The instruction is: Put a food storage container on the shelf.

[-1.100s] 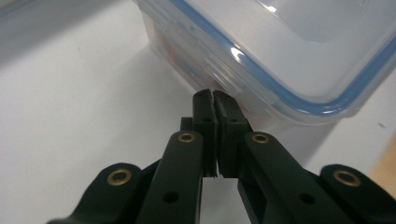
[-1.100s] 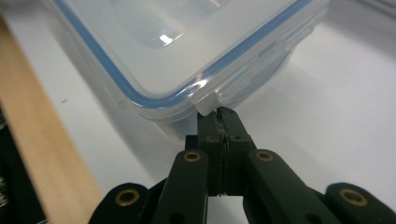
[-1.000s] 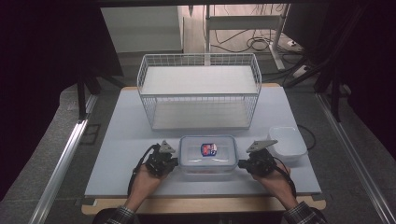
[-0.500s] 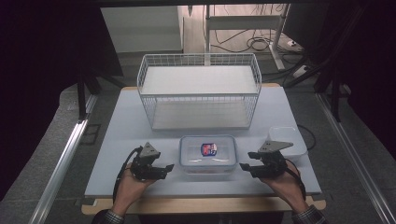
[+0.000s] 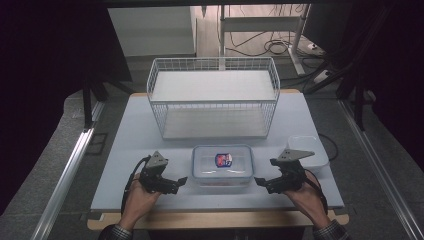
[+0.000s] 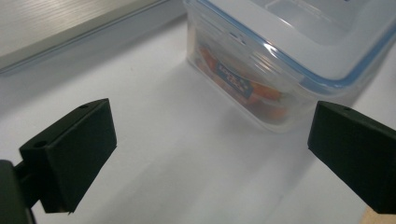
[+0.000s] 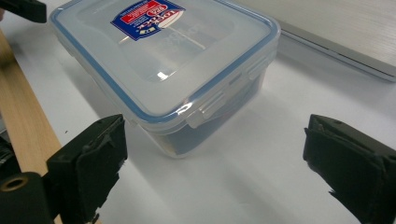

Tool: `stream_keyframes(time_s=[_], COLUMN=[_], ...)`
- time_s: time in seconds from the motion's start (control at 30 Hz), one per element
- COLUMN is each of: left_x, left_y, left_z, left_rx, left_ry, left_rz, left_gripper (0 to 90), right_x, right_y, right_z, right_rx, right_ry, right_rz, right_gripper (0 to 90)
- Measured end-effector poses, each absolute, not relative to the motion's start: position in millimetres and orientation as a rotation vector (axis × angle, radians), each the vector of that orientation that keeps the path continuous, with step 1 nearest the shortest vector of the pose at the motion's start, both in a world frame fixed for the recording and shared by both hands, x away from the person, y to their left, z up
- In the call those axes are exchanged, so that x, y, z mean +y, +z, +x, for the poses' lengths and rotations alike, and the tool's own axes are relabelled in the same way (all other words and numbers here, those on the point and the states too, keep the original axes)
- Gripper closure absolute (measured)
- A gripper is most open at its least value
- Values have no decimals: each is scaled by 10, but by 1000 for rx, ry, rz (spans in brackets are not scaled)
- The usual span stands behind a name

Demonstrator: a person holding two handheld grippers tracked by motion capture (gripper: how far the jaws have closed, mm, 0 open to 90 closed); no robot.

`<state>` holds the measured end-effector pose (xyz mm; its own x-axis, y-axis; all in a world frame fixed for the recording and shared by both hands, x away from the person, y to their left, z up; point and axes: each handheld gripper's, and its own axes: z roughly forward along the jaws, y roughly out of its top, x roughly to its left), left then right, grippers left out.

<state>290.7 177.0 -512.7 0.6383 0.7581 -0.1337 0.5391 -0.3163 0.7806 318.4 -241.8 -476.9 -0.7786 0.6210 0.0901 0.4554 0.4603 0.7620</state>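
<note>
Container (image 5: 223, 163) was the thing in hand, but the biggest item came first: table (image 5: 130, 135), pale top, filling the middle of the high view. Wire basket (image 5: 214, 97) stood at upper centre, open side toward the near edge. Container, clear with a blue-rimmed lid and a red-and-blue label, sat lower centre, just below the basket and apart from it. Orange contents showed through its wall in the left gripper view (image 6: 261, 93). Lid (image 7: 159, 51) was on, side clip down. A second, smaller tub (image 5: 307, 150) lay at lower right, partly behind the right gripper.

Left gripper (image 5: 172, 182) rested lower left of the container, jaws spread wide, holding nothing, tips near the container's left side but apart from it. Right gripper (image 5: 264, 182) sat lower right, jaws likewise wide and empty, tips close to the container's right side, not touching. A hand (image 5: 137, 197) held the left one.
</note>
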Motion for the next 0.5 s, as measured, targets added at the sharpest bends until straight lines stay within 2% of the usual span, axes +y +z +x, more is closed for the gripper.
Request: stream_keyframes(time_s=[0.33,0.5], left_x=[1579,1441], left_y=[-4882,-4797], left_z=[3052,3158], left_rx=[978,937], left_ry=[261,232], left_rz=[2072,2116], left_gripper=[32,13], right_x=[-2224,-2127], right_y=[-4677,-4630], right_z=[3280,3371], right_rx=[2495,2535], right_ry=[1201,1176], right_rz=[933,959], right_gripper=[14,7])
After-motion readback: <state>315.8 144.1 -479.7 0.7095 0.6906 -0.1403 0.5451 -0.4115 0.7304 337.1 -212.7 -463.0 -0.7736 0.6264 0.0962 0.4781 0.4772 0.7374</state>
